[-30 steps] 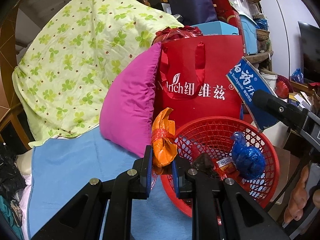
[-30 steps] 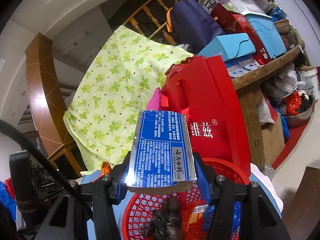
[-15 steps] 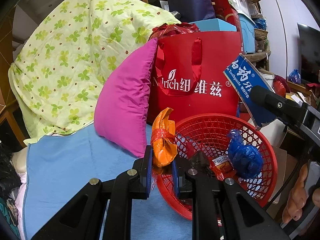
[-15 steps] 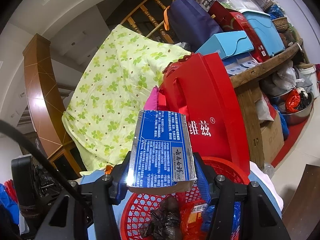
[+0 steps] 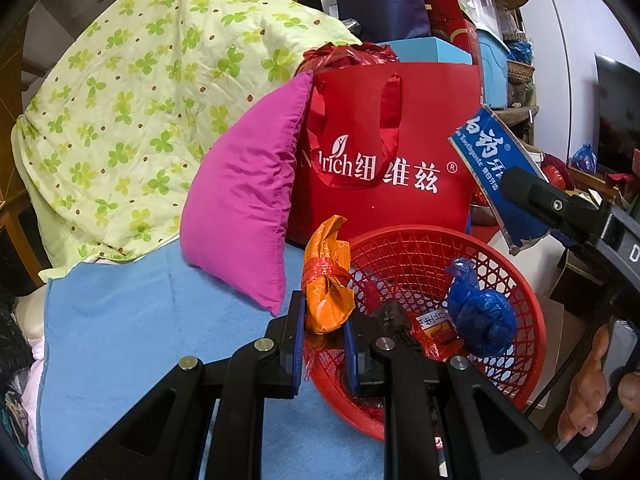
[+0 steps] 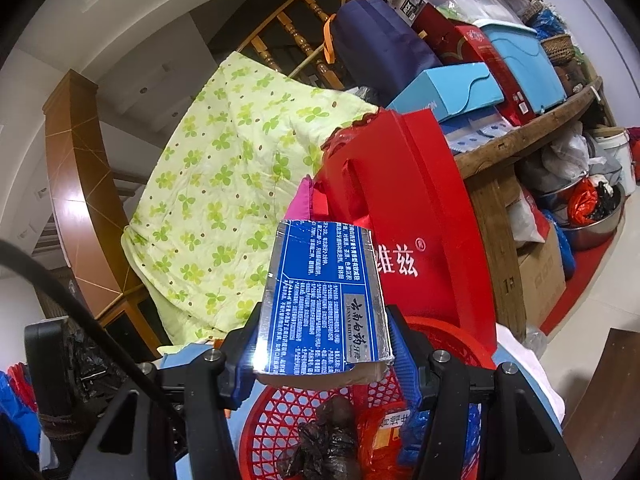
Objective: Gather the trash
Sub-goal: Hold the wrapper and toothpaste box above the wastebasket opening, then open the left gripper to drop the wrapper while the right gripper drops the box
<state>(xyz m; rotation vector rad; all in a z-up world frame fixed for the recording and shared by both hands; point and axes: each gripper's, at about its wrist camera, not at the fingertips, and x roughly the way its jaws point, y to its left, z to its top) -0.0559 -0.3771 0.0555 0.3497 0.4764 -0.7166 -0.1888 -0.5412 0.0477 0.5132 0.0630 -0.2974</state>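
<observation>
The left gripper is clamped on an orange wrapper directly above the near-left rim of the red basket. The right gripper grasps a blue toothpaste box above the basket's far rim, just beside the red bag. The basket's centre is open between a blue bag and black trash.

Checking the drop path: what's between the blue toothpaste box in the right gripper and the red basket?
Nothing solid. In the right wrist view the toothpaste box, clamped in the right gripper, hangs over the red basket with only air between.
</observation>
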